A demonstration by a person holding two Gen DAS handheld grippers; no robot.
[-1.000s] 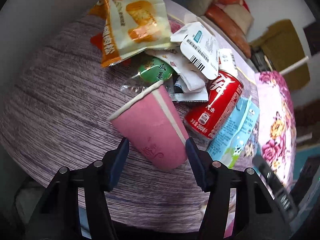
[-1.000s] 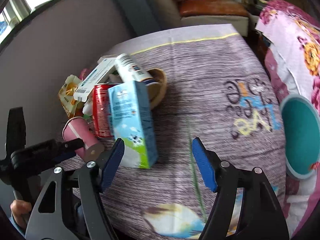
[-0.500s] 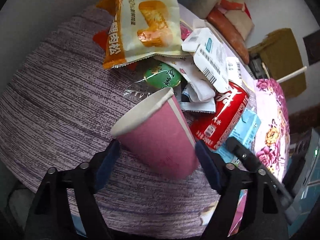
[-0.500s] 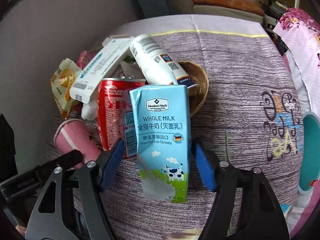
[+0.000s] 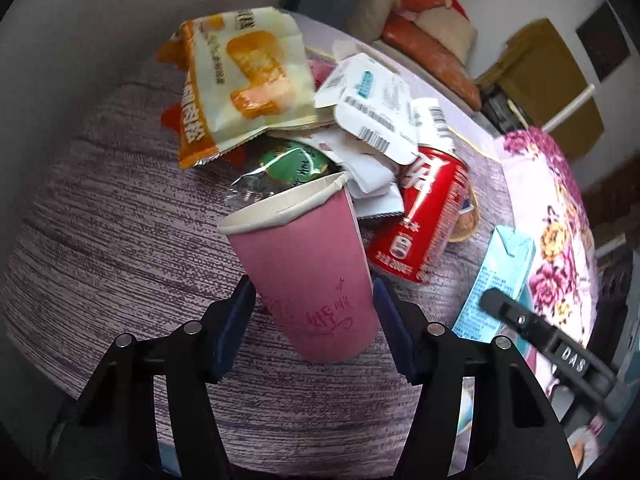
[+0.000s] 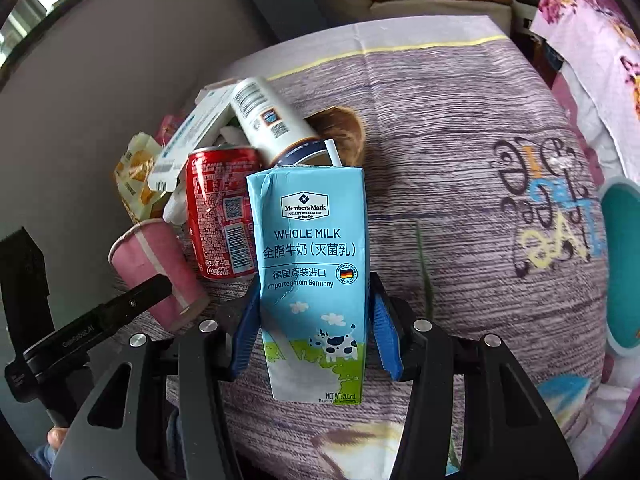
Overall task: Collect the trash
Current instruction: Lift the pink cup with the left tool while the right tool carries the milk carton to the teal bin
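A pink paper cup (image 5: 304, 264) stands tilted at the near end of a trash pile. My left gripper (image 5: 312, 308) is closing on the cup's lower half, and both blue pads touch its sides. In the right wrist view a blue whole-milk carton (image 6: 312, 248) stands upright between the closing jaws of my right gripper (image 6: 314, 320), pads against its two narrow sides. A red cola can (image 6: 222, 212) stands between cup and carton. Behind lie an orange snack bag (image 5: 240, 80), a white cardboard packet (image 5: 368, 100), a green wrapper (image 5: 292, 164) and a white bottle (image 6: 268, 120).
The purple striped tablecloth (image 6: 460, 120) runs bare to the right of the pile, with lettering printed on it. A small wicker basket (image 6: 344, 128) sits behind the carton. A teal bowl (image 6: 620, 264) is at the right edge, and a floral cloth (image 5: 552, 220) hangs beyond the table.
My left jaws spread wide off the cup, then came back onto its sides. My right gripper moved in around the milk carton and its jaws narrowed onto it.
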